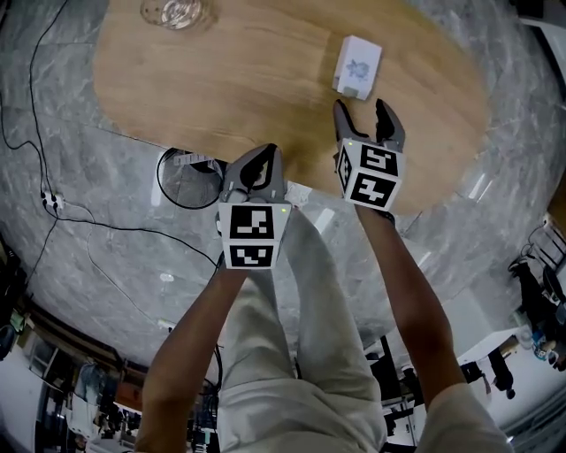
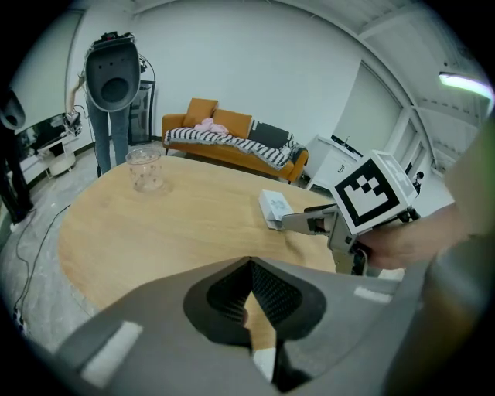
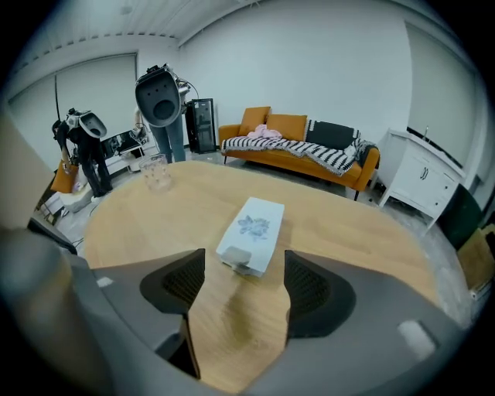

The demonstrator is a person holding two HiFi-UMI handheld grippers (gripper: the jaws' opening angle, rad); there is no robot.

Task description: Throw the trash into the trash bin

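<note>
On the oval wooden table (image 1: 221,80), at about 1 o'clock from its middle, we see a white pack (image 1: 357,66) with a blue flower print. It lies flat, long axis running toward 12. It's the only trash-like item we can make out. We can't identify a trash bin in any view.

Right gripper (image 1: 362,111): jaws wide apart, nothing held, aimed at 12 straight at the pack. In the right gripper view the pack's near end sits right at the tip line, centred in the gap. We see no contact with either pad.

Left gripper (image 1: 263,157): at 7 o'clock of the right one, over the near table edge. Its jaws are together with nothing between them; the left gripper view shows only tabletop through the slit below the tips.

Clear cup (image 1: 177,12): upright at 11 o'clock near the far edge, well apart from the pack and both grippers.

Off the table, a black cable (image 1: 53,133) trails across the grey marble floor (image 1: 97,230) at 9 o'clock. An orange sofa (image 2: 232,139) with a striped throw stands at 12 against the white wall.
</note>
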